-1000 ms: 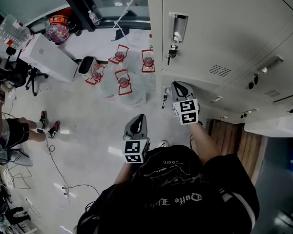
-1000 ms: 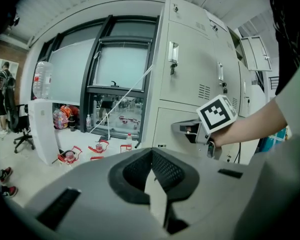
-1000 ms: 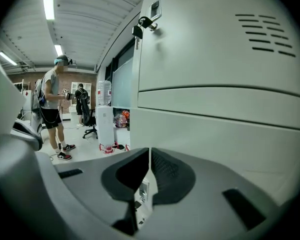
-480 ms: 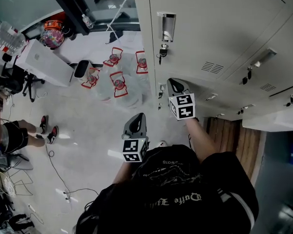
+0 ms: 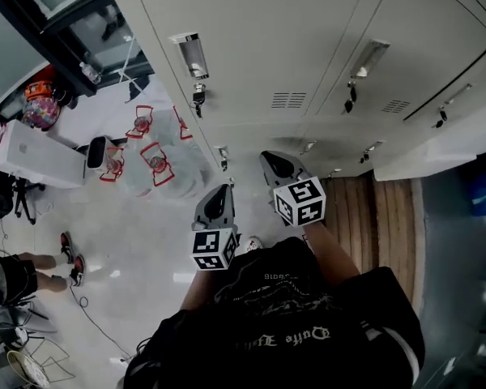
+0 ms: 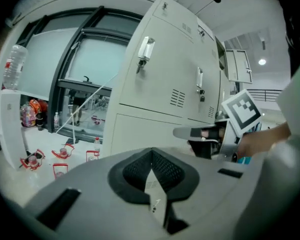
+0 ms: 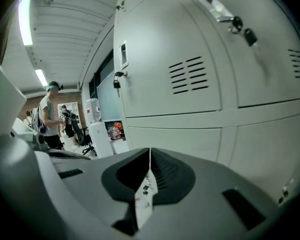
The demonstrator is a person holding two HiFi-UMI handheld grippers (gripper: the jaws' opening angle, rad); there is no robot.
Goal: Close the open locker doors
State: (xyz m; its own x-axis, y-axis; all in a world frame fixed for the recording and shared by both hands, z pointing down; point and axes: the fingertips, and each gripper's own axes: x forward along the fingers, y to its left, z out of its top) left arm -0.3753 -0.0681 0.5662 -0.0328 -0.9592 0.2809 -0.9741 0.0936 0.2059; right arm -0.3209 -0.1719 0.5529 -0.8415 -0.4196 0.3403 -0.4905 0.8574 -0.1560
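A bank of grey lockers [image 5: 308, 23] fills the top of the head view; the doors in front of me lie flush, each with a metal handle [image 5: 190, 53] and a hanging key [image 5: 198, 97]. At the right, one pale door [image 5: 441, 162] juts out from the bank. My left gripper [image 5: 218, 193] is shut and empty, low in front of the lockers. My right gripper [image 5: 273, 161] is shut too, with nothing in it, and points at the lower locker row. The left gripper [image 6: 151, 153] sees the right gripper [image 6: 197, 132] beside the locker fronts. The right gripper [image 7: 149, 155] faces vented doors [image 7: 190, 74].
Packs of water bottles [image 5: 150, 159] with red handles stand on the floor at the left, beside a white box [image 5: 36, 156]. A person's legs [image 5: 20, 272] show at the far left. Wooden boards [image 5: 373, 209] lie below the lockers. A person [image 7: 49, 115] stands further back.
The head view has swung towards the lockers, which now fill the top of the frame. Both grippers stay shut and close together; the right one has drifted left, nearer the left one.
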